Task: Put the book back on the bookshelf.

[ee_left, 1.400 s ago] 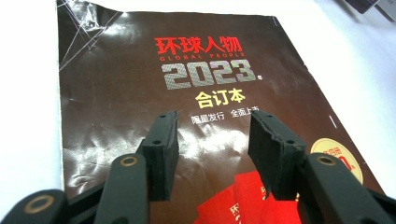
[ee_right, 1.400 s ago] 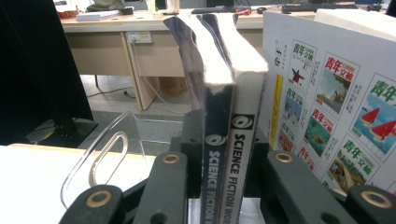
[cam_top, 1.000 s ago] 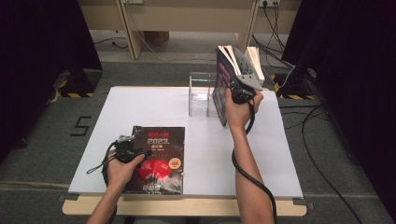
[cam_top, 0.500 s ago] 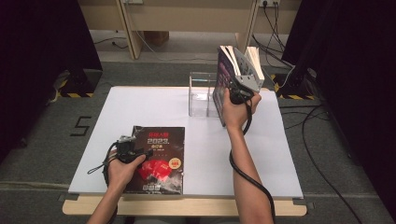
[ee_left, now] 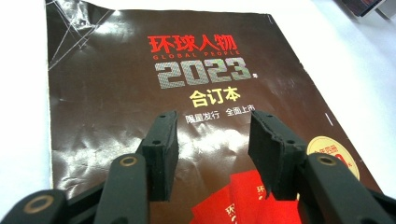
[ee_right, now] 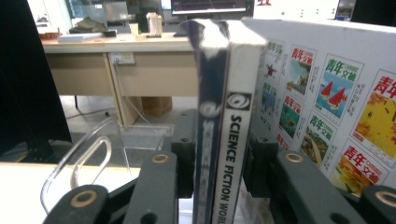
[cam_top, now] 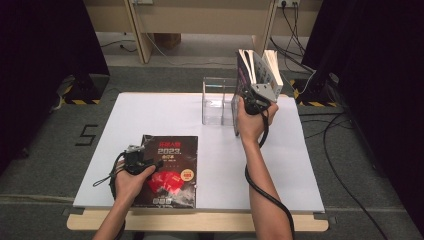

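A dark magazine [cam_top: 170, 170] with a red "2023" cover [ee_left: 116, 84] lies flat near the table's front edge. My left gripper [cam_top: 144, 162] [ee_left: 212, 135] hovers low over it, open, with nothing between its pads. At the back right, upright books [cam_top: 257, 67] stand on the table beside a clear holder. My right gripper [cam_top: 250, 97] [ee_right: 217, 140] straddles two of them, a dark blue one and "Science Fiction World" [ee_right: 233, 116]. Its jaws have just been opening, and the pads still lie against both covers. A third book with small colourful pictures [ee_right: 327, 93] leans at the right.
A clear acrylic book holder [cam_top: 217, 102] [ee_right: 93, 154] stands left of the books. The white table [cam_top: 150, 115] has bare room at its middle and left. Cables trail over the floor at the right, and a wooden desk stands behind.
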